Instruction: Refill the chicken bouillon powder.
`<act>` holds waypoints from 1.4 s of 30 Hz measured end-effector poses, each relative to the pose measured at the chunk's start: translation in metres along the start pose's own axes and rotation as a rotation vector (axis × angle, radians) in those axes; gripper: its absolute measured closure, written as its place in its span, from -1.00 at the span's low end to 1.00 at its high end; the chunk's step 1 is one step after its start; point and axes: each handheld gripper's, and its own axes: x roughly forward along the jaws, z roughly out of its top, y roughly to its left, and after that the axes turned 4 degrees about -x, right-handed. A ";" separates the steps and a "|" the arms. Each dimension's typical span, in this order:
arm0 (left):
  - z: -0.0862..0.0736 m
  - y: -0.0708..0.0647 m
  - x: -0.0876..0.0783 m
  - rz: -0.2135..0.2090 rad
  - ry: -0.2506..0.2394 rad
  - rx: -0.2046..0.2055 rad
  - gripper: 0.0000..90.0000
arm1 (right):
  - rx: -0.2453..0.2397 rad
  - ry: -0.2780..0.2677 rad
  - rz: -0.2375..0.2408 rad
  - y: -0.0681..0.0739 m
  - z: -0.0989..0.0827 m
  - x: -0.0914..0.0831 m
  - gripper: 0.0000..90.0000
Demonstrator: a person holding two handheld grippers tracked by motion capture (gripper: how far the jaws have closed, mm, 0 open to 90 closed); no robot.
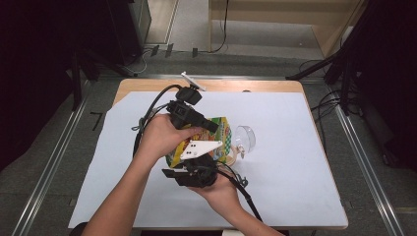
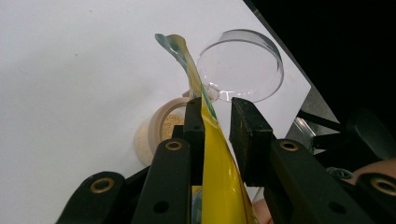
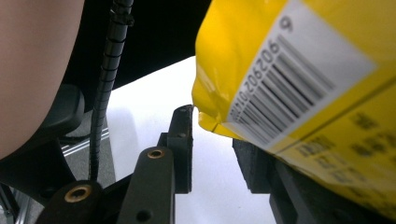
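A yellow bag [image 1: 222,129] is tipped above an open jar [image 2: 156,133], apparently to pour. The left gripper [image 2: 217,116] stands apart around the bag's top edge; the right gripper [image 3: 212,149], also apart, is beneath its bottom corner, pads off it.

Showing a white barcode label on the yellow pouch [image 3: 327,93] — digits reading roughly "902902", then blurring, a lone "6" printed at the corner — smaller print below it staying illegible.

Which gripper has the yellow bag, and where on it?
The left gripper has the yellow bag's thin upper edge between its jaws; whether it is pinched cannot be told. The right gripper is open beside it.
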 end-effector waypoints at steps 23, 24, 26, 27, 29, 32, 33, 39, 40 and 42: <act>-0.015 0.006 -0.003 -0.020 0.031 0.021 0.82 | -0.026 0.010 0.029 0.006 -0.018 0.010 0.22; -0.016 0.006 -0.003 -0.019 0.035 0.026 0.83 | -0.026 0.012 0.033 0.006 -0.019 0.011 0.22; -0.017 0.007 -0.001 -0.023 0.044 0.037 0.86 | -0.038 0.018 0.039 0.006 -0.021 0.013 0.23; -0.017 0.007 -0.001 -0.018 0.043 0.039 0.88 | -0.036 0.020 0.049 0.006 -0.021 0.013 0.22; -0.019 0.009 -0.001 -0.032 0.054 0.046 0.90 | -0.029 0.021 0.056 0.005 -0.024 0.014 0.23; -0.024 0.012 -0.004 -0.040 0.069 0.056 0.94 | -0.033 0.026 0.057 0.004 -0.029 0.015 0.21; -0.025 0.013 -0.004 -0.045 0.066 0.053 0.95 | -0.024 0.030 0.058 0.004 -0.032 0.014 0.20; -0.031 0.017 -0.010 -0.038 0.079 0.070 0.97 | -0.016 0.040 0.055 0.001 -0.037 0.015 0.18; -0.032 0.017 -0.010 -0.039 0.080 0.075 0.97 | -0.021 0.041 0.052 0.001 -0.038 0.016 0.18; -0.033 0.017 -0.011 -0.041 0.084 0.079 0.98 | -0.027 0.049 0.051 0.002 -0.038 0.017 0.17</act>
